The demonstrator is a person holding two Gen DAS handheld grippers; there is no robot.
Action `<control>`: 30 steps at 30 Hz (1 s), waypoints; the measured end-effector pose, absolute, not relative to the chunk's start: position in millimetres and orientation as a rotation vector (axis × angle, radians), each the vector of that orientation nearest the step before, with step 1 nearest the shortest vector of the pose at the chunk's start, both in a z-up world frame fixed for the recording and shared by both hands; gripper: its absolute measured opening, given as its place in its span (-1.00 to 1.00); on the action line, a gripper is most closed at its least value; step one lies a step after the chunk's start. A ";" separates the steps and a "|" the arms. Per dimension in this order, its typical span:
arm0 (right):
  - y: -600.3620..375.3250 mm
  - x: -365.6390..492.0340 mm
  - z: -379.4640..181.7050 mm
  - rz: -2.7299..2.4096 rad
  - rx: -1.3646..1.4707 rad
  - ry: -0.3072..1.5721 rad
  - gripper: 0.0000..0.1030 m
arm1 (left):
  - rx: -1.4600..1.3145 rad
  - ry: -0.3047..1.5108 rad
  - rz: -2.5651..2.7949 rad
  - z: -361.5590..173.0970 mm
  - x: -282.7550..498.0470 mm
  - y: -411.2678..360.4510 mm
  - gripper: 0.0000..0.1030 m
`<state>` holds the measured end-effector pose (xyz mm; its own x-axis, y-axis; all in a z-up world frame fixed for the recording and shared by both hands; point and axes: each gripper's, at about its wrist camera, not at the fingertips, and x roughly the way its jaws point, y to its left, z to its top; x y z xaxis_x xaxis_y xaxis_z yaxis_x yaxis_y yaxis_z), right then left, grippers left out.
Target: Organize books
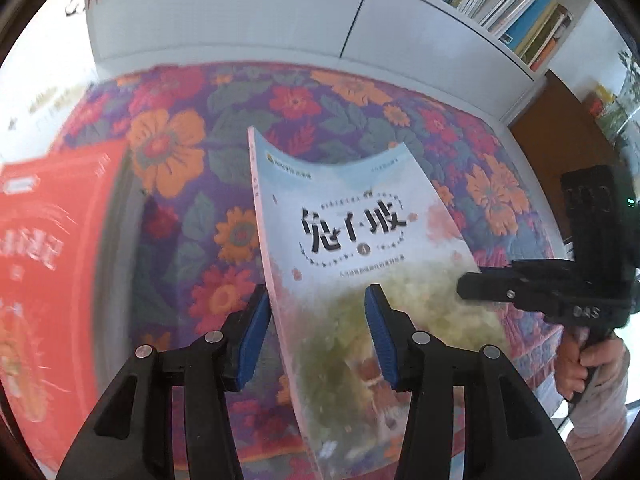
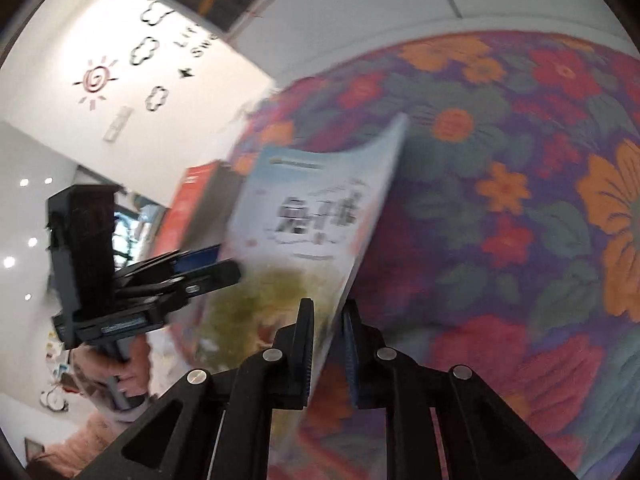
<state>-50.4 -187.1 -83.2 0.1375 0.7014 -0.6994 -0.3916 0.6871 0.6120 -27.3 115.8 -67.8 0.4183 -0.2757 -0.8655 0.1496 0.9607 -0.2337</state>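
A thin light-blue book (image 1: 352,220) with black characters on its cover is held up, tilted and bowed, above a flowered quilt (image 1: 180,140). My left gripper (image 1: 318,336) is shut on its lower part, one blue pad behind the spine side and one on the front cover. My right gripper (image 1: 464,290) comes in from the right and pinches the book's right edge. In the right wrist view the same book (image 2: 304,216) runs between the closed pads of my right gripper (image 2: 328,344), and my left gripper (image 2: 228,268) holds its far edge. A red book (image 1: 48,260) is at the left, blurred.
White cabinet doors (image 1: 240,12) rise behind the quilt, with a shelf of upright books (image 1: 500,4) above right. A brown wooden panel (image 1: 560,128) stands at the right. A person's hand (image 1: 580,364) grips the right handle. The red book (image 2: 192,204) stands behind the left gripper.
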 end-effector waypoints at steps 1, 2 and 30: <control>-184.9 -54.5 -78.0 0.802 0.297 1.172 -0.71 | -0.124 1.108 -0.272 -64.9 -27.6 117.3 -0.14; -183.2 -57.9 -73.2 0.789 0.271 1.152 -0.71 | -0.132 1.108 -0.280 -62.6 -28.8 119.3 -0.14; -98.0 -117.2 8.2 0.833 0.167 1.013 -0.68 | -0.125 0.981 -0.287 9.3 -66.0 187.3 -0.14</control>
<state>-117.2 -98.0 8.2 0.2581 0.6836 -0.6827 -0.5375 0.6888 0.4865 -66.0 187.3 9.3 0.5221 -0.2951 -0.8002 0.1825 0.9552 -0.2331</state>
